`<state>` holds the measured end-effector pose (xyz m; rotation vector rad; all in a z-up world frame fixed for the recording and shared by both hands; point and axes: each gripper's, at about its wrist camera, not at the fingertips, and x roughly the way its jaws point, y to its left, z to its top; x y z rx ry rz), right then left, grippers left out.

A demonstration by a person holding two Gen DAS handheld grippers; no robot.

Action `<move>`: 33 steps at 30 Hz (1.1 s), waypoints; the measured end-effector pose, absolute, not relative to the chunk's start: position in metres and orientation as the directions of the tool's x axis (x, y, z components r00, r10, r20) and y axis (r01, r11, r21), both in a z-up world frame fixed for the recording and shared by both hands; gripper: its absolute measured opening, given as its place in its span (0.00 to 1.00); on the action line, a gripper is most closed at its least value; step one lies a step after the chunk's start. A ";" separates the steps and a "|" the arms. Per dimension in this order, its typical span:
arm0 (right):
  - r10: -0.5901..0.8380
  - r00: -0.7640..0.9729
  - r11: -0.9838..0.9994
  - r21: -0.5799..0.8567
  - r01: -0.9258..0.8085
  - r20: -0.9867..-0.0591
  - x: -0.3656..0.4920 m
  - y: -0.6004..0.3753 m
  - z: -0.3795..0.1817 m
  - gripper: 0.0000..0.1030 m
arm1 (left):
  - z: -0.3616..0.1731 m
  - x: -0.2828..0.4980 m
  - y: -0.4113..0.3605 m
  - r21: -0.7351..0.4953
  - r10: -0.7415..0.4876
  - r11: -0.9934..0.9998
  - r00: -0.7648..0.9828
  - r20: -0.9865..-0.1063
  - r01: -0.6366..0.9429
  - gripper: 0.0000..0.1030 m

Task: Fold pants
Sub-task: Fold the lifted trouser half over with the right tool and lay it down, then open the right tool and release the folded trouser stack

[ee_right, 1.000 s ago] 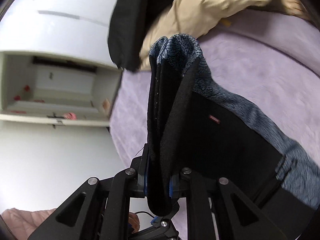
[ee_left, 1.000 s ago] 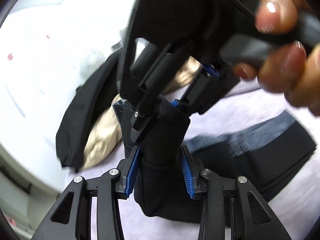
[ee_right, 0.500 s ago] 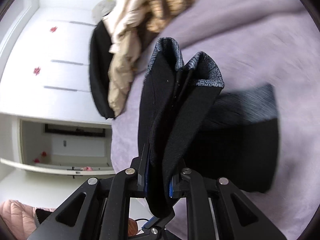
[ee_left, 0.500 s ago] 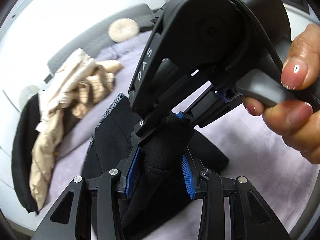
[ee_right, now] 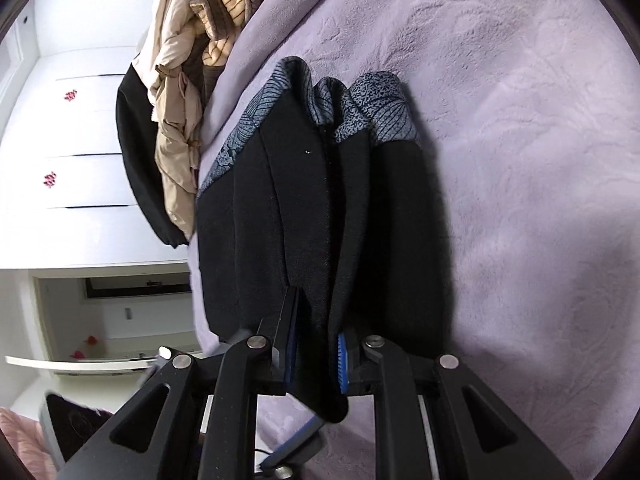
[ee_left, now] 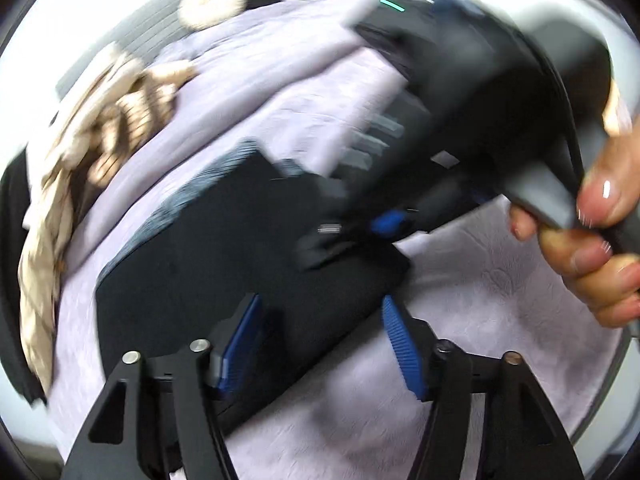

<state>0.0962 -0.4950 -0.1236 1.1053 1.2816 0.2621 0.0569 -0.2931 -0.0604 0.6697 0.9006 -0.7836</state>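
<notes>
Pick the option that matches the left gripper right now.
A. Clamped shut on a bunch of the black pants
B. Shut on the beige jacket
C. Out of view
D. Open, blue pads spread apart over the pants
D: in the left wrist view the left gripper has its blue pads standing well apart, with the black pants lying on the purple blanket between and beyond them.

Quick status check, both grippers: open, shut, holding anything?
Left gripper: open, jaws spread apart above the black pants, not gripping.
Right gripper: shut on the pants' folded edge.
</notes>
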 end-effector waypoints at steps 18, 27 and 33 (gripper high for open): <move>0.296 0.291 0.773 0.407 0.486 -0.910 0.083 -0.491 -0.039 0.25 | -0.077 0.185 -0.143 0.035 -0.061 0.910 0.217 -0.974 0.413 0.73; 0.293 0.165 0.856 0.335 0.394 -0.942 0.120 -0.419 -0.062 0.25 | -0.075 0.188 -0.141 0.021 -0.069 0.916 0.210 -0.975 0.401 0.81; 0.261 0.148 0.868 0.299 0.397 -0.954 0.113 -0.413 -0.078 0.25 | -0.058 0.238 -0.130 0.040 -0.055 0.948 0.284 -0.957 0.317 0.81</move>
